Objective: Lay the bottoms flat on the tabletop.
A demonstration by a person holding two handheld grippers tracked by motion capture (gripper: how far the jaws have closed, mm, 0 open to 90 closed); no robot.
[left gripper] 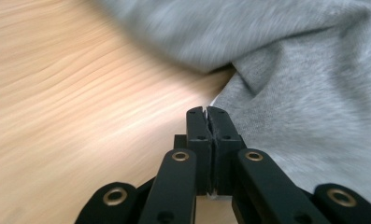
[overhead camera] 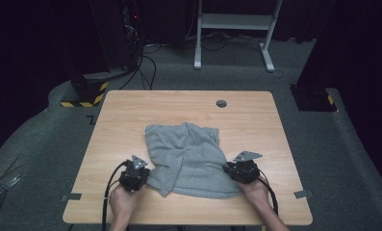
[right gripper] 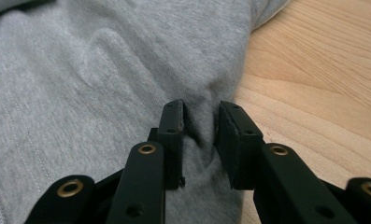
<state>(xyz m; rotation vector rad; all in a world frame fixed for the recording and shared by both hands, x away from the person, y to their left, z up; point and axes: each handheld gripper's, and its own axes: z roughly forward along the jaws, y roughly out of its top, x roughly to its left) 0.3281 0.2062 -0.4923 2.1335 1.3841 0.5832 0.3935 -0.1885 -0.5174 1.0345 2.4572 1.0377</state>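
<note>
my left gripper (left gripper: 206, 112) lay low at the grey cloth (overhead camera: 186, 159) edge, jaws pressed together, grip unclear | my right gripper (right gripper: 201, 116) sat part-open astride a cloth fold

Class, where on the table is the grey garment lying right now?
In the high view, the grey garment lies crumpled on the wooden table, centre-near, between the left gripper and right gripper.

The garment (overhead camera: 188, 159) is grey knit cloth, matt and softly ribbed (fleece-like up close). The surface (overhead camera: 131, 110) is smooth pale wood-grain laminate; gripper (right gripper: 199, 126) parts look matt black plastic.
</note>
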